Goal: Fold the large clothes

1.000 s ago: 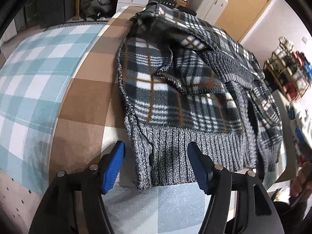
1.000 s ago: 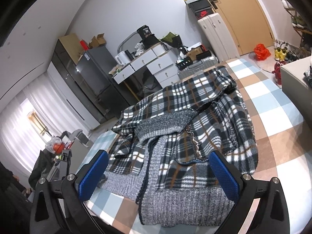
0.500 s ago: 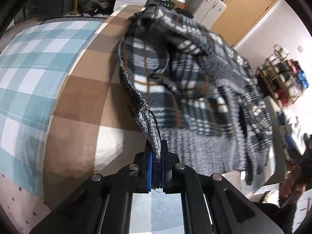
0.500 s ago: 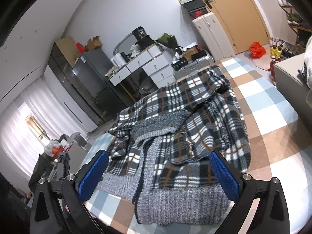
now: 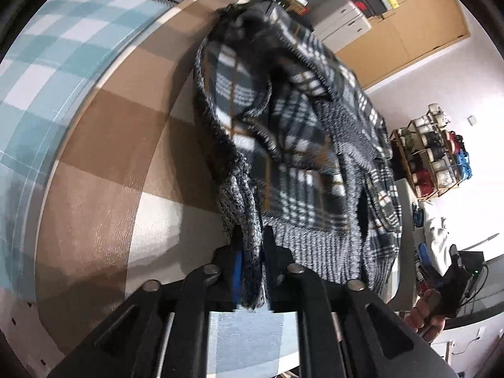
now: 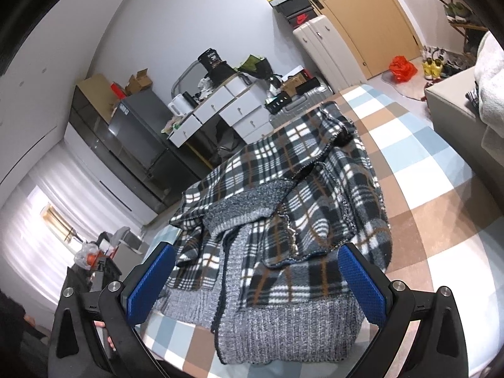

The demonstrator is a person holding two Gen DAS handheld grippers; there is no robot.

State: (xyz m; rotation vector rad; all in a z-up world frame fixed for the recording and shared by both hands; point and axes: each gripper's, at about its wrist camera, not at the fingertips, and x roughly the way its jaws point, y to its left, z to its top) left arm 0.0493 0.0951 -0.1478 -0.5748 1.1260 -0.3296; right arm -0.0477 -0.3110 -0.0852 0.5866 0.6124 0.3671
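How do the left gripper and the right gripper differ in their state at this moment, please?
The left gripper has its jaws nearly together with the plaid jacket's grey ribbed hem between the pads, and they are opening slightly; the right gripper stands wide open with nothing between its pads. The left gripper has bunched and raised its corner; the right gripper hangs above the hem lying flat. Both have black frames and blue pads.

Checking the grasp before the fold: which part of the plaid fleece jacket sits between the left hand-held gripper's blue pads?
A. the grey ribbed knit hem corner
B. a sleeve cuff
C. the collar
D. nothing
A: the left hand-held gripper, its jaws opening, has the grey ribbed knit hem corner of the plaid fleece jacket between its pads.
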